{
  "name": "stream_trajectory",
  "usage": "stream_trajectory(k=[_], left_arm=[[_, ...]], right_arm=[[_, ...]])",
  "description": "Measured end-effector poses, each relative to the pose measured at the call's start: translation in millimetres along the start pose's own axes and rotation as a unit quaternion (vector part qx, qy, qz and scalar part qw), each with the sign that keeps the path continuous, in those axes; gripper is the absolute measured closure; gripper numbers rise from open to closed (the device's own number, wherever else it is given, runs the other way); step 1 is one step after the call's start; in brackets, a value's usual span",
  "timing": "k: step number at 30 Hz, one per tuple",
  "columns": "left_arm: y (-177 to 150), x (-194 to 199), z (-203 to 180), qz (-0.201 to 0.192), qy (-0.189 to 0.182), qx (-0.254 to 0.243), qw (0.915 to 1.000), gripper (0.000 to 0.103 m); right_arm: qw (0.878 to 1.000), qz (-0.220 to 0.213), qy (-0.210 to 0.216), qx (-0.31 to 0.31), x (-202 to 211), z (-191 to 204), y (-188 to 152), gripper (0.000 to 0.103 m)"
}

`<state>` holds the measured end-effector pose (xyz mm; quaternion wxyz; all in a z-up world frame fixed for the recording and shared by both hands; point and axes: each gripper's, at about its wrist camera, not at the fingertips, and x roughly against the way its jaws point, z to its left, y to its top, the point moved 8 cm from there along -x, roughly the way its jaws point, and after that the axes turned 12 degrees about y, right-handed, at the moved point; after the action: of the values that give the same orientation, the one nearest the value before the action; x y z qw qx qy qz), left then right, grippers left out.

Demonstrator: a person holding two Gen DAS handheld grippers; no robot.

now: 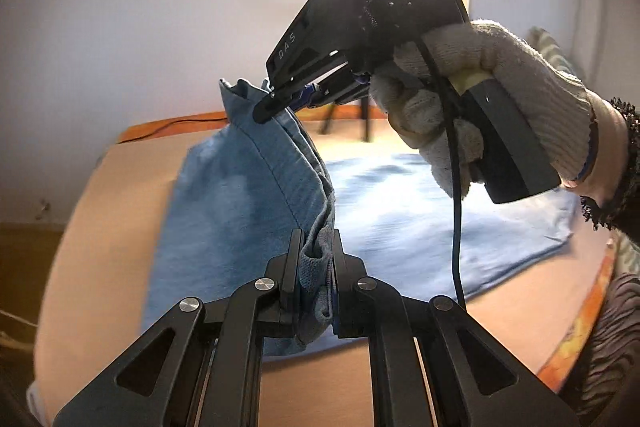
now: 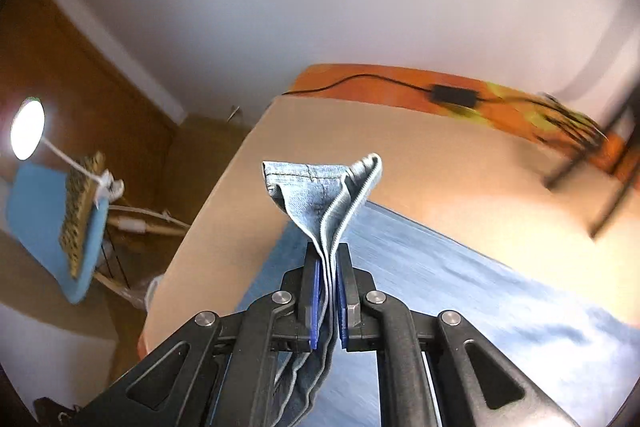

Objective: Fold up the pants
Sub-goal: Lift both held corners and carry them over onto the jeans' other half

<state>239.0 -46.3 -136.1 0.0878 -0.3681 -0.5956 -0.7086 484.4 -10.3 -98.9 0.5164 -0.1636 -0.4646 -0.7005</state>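
The blue denim pants (image 1: 240,195) are lifted at one end above the tan table (image 1: 112,211), the rest lying flat on it (image 1: 420,211). My left gripper (image 1: 316,247) is shut on a bunched edge of the pants. My right gripper (image 1: 276,107), held by a gloved hand, is shut on the hem further along the same raised edge. In the right wrist view my right gripper (image 2: 328,259) pinches several folded layers of the pants hem (image 2: 320,187), which stick up past the fingers, while the pants (image 2: 460,287) spread over the table (image 2: 460,179) below.
An orange strip with a black cable and power brick (image 2: 452,93) runs along the table's far edge. Black stand legs (image 2: 612,163) rise at the far right. A blue chair (image 2: 44,223) and a lamp (image 2: 26,133) stand left of the table.
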Motion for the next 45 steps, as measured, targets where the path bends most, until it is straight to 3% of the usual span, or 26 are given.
stream_trajectory(k=[12,20,23,37,45], left_arm=[[9.2,1.3,-125.8,0.027,-0.073,-0.063,0.9950,0.094],[18.5,-8.6,-165.2,0.039,-0.107,-0.077,0.9905,0.094],[19.2,-12.4,-197.4,0.039,-0.120,-0.083,0.9885,0.094],[25.3,-25.7,-307.8,0.045,-0.186,-0.125,0.9737,0.094],[28.2,-29.6,-363.7,0.052,-0.215,-0.141,0.9649,0.094]], right_arm=[[0.998,-0.043,-0.005,-0.053,99.5,-82.7,-37.1,0.099],[0.995,-0.064,-0.009,-0.081,149.2,-130.4,-62.1,0.099],[0.993,-0.073,-0.011,-0.091,169.8,-150.3,-68.7,0.099],[0.984,-0.120,-0.028,-0.132,273.8,-242.1,-102.0,0.101],[0.978,-0.137,-0.037,-0.152,309.2,-288.5,-124.8,0.102]])
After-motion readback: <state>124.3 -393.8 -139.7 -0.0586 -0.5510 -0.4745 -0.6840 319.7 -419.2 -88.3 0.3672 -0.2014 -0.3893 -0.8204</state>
